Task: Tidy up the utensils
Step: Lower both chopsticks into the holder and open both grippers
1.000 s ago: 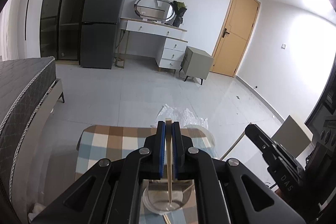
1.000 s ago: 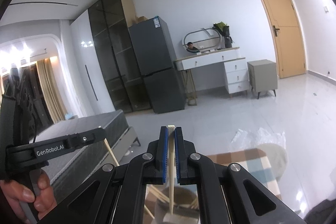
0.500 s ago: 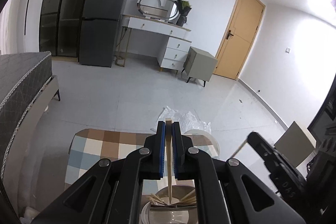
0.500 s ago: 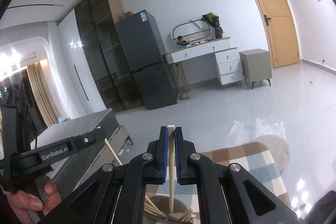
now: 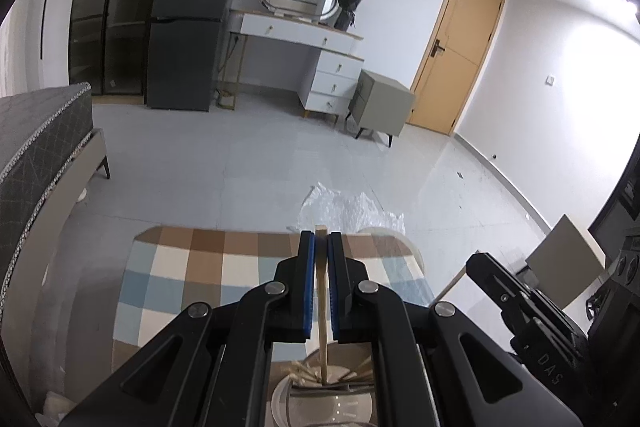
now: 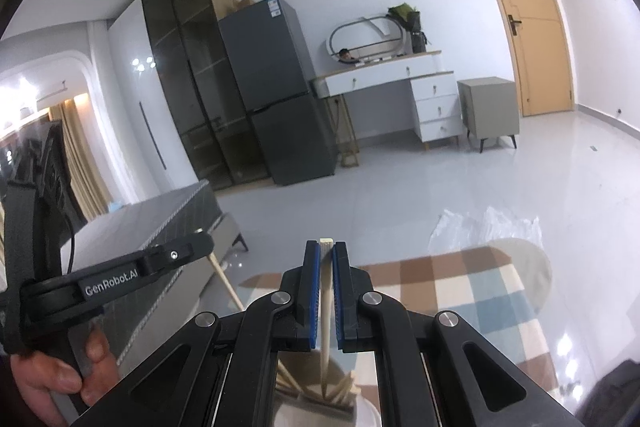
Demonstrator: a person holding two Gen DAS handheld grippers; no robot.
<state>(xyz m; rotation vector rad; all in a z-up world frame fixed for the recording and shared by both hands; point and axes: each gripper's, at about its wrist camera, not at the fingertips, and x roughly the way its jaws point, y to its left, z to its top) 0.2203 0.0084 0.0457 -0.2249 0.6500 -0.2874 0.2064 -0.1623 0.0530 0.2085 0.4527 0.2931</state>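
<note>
**A:** Bright room here: pale tiled floor (image 5: 248,163), dark fridge (image 5: 192,19), white dressing table (image 5: 312,43), wooden door (image 5: 456,55) at the back. And down below, a round surface (image 5: 400,247) with a checked cloth (image 5: 192,275).

**B:** The left hand-held gripper (image 5: 319,287) has its blue pads clamped on a pale chopstick (image 5: 321,315), which stands nearly upright, its lower tip down in the holder (image 5: 320,403) among other sticks.

**A:** Same on the other side! The right hand-held gripper (image 6: 326,291) is pinched tight on a second chopstick (image 6: 326,311), upright, its tip reaching into that holder (image 6: 360,411) too.

**B:** From the right wrist view the left unit sits off to the side, its chopstick (image 6: 224,279) slanting out beneath it, a hand (image 6: 52,379) wrapped round the grip.
</note>
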